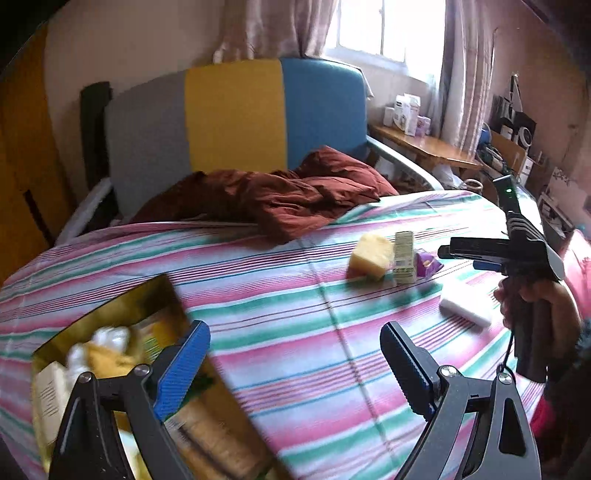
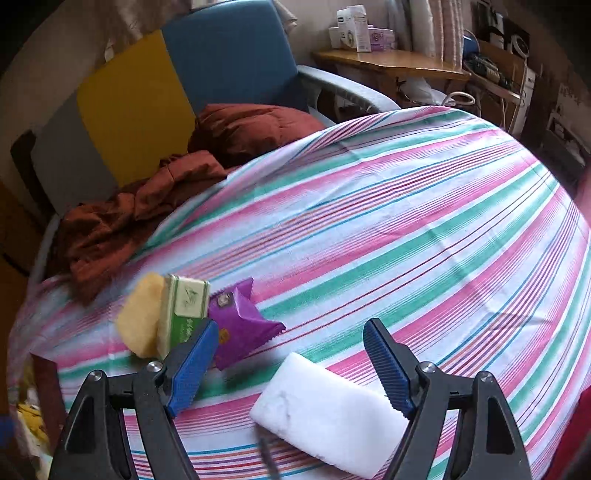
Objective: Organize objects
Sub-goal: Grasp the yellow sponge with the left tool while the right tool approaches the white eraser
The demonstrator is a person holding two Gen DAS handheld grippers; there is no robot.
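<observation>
Daylight glares through the window [image 1: 384, 29]; fisheye bends the dark corners, and motion blur smears the box [image 1: 122, 354].

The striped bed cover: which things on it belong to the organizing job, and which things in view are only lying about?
Job:
- yellow sponge
- green carton
- purple packet
- white foam block
- gold box holding sorted items
- left gripper and right gripper, both open

Lying about:
- rust-brown quilt
- wooden side table with small boxes
</observation>
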